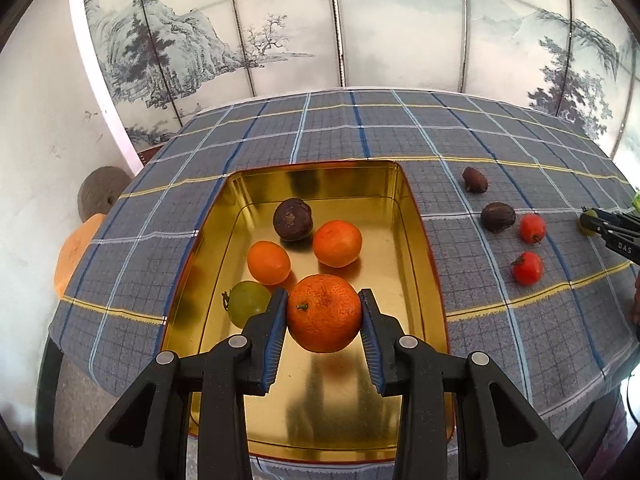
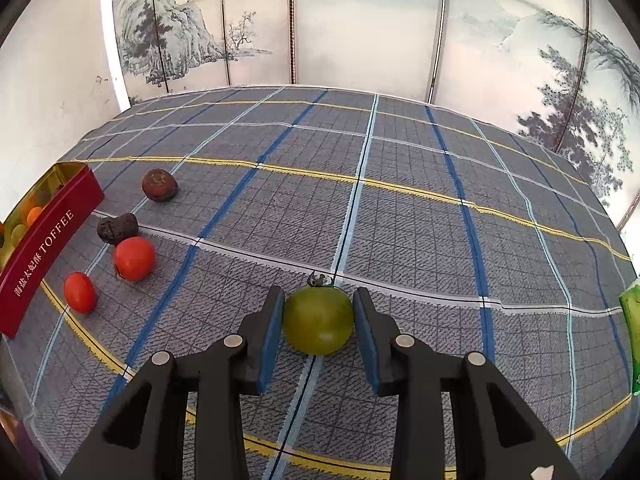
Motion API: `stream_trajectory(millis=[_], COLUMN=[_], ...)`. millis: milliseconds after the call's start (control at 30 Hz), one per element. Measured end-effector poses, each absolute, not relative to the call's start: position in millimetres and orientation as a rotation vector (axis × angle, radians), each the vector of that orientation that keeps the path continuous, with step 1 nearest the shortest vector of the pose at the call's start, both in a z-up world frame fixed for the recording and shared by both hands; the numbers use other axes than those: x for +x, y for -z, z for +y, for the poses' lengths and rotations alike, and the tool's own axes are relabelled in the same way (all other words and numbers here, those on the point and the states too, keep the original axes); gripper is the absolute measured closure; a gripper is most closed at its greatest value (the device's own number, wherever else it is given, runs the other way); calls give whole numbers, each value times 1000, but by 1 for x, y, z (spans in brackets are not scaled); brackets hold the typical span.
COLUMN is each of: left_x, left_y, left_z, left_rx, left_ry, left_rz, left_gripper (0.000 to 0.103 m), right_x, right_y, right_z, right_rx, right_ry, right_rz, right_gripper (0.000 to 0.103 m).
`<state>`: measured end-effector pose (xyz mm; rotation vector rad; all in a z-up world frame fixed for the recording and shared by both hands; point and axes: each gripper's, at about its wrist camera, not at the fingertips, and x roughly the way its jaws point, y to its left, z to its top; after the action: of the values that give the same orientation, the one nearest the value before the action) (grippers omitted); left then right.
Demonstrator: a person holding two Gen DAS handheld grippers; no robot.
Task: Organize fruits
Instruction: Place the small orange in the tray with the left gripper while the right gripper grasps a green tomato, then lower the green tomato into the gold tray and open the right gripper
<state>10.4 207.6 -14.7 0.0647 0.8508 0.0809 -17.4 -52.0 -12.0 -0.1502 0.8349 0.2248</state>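
Plaid tablecloth (image 2: 400,220): dark fruits (image 2: 159,185) beside red tomatoes (image 2: 133,258)

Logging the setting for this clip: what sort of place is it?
Probably a home room, set up as a tabletop: a plaid tablecloth, a folding screen painted with ink landscapes behind, and a toffee tin used as a fruit tray.

Both views are bright and evenly lit by soft daylight; the painted screen (image 1: 280,40) behind the worktop (image 2: 400,200) looks backlit and washed out. The gold tin (image 1: 420,280) carries glare and mirrors the fruit inside it. Shadows are short and soft, lying close under each fruit. Fisheye distortion bows the tablecloth lines and screen panels, with black vignetting at the corners. Focus is sharp centrally; the lower left edge blurs.
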Motion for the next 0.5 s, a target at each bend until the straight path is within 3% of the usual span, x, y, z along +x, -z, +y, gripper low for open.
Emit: stream_trajectory(millis=[200, 233, 367, 500], left_x=[15, 16, 13, 8], left_y=[20, 20, 15, 7], left_z=[208, 208, 209, 209], left_rx=[82, 90, 105, 122], left_ry=[-110, -120, -153, -174], left_rz=[867, 863, 820, 778], left_gripper=[64, 60, 27, 22], right_x=[-17, -17, -17, -17], right_y=[12, 12, 12, 12], right_z=[-50, -50, -50, -50], right_rx=[-157, -156, -156, -156], right_ry=[-225, -224, -224, -225], right_rz=[836, 836, 836, 836], right_gripper=[71, 71, 71, 71])
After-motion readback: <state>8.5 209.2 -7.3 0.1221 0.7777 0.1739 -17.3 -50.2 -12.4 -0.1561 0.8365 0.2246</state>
